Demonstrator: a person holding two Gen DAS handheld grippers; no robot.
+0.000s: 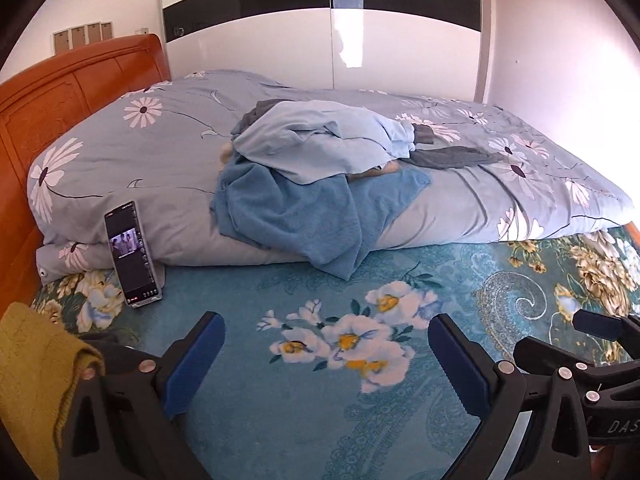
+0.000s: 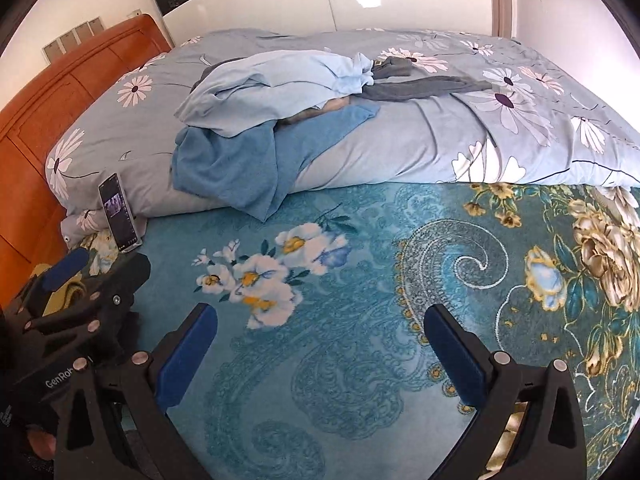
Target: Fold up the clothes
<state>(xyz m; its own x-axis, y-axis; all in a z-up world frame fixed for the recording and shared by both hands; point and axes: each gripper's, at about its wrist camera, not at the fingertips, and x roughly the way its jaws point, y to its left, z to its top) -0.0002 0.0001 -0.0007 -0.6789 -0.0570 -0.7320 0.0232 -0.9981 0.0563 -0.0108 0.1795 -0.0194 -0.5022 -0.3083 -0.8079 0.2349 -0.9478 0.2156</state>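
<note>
Left gripper [image 1: 326,354] and right gripper [image 2: 320,344] both spread wide, empty, above teal bedspread [image 1: 304,432]. Only left view: mustard knit [image 1: 28,380]. Only right view: gold rose [image 2: 608,248].

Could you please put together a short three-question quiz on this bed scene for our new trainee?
1. True or false: the left gripper and the right gripper both stand open and empty.
2. What leans upright against the folded floral duvet?
3. Which piece of the clothes pile hangs lowest over the duvet's front edge: A the light blue garment, B the blue towel, C the grey garment?

Key: 1 true. 2 a phone with its screen lit. 3 B.
</note>
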